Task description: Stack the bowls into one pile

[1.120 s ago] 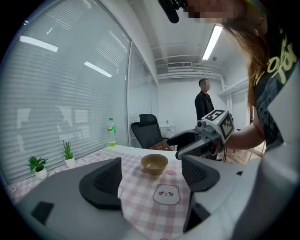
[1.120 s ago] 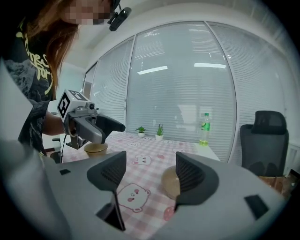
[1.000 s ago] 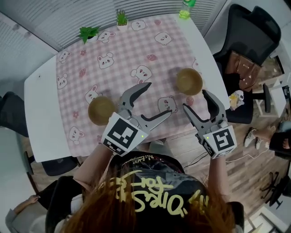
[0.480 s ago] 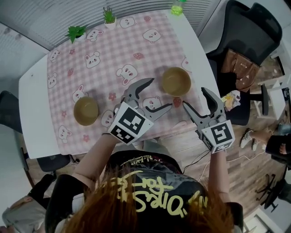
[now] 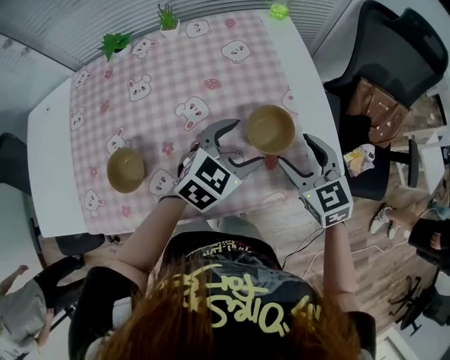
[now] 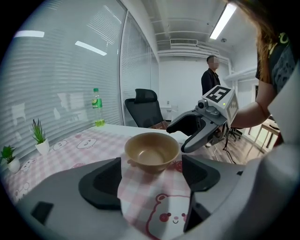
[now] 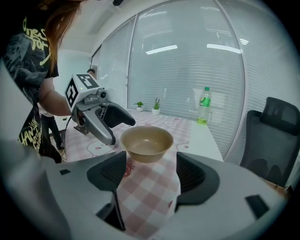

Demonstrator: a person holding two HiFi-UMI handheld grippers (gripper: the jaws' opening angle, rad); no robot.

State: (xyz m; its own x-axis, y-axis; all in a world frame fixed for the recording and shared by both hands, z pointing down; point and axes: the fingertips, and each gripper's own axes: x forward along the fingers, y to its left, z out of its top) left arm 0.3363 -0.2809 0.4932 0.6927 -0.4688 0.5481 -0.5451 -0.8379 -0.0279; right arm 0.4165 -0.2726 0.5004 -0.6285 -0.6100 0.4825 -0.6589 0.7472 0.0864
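Two tan bowls stand apart on the pink checked tablecloth [image 5: 176, 77]. One bowl [image 5: 271, 129] is near the right edge, the other bowl [image 5: 126, 169] near the front left. My left gripper [image 5: 238, 146] is open just left of the right-hand bowl, which sits a little beyond its jaws [image 6: 151, 151]. On that bowl's front right my right gripper [image 5: 295, 150] is also open, with the bowl [image 7: 146, 143] just ahead of its jaws. Neither gripper holds anything. Each gripper view shows the other gripper beside the bowl: the right gripper [image 6: 206, 123] and the left gripper [image 7: 96, 117].
A green bottle [image 5: 279, 10] and two small potted plants [image 5: 167, 17] [image 5: 116, 46] stand along the far edge. A black office chair [image 5: 397, 56] with a brown bag [image 5: 380, 105] is right of the table. A person [image 6: 211, 77] stands in the room's background.
Both grippers have closed in on the right-hand bowl, the left one from the left, the right one from the front right. Both stay open; the bowls have not moved.
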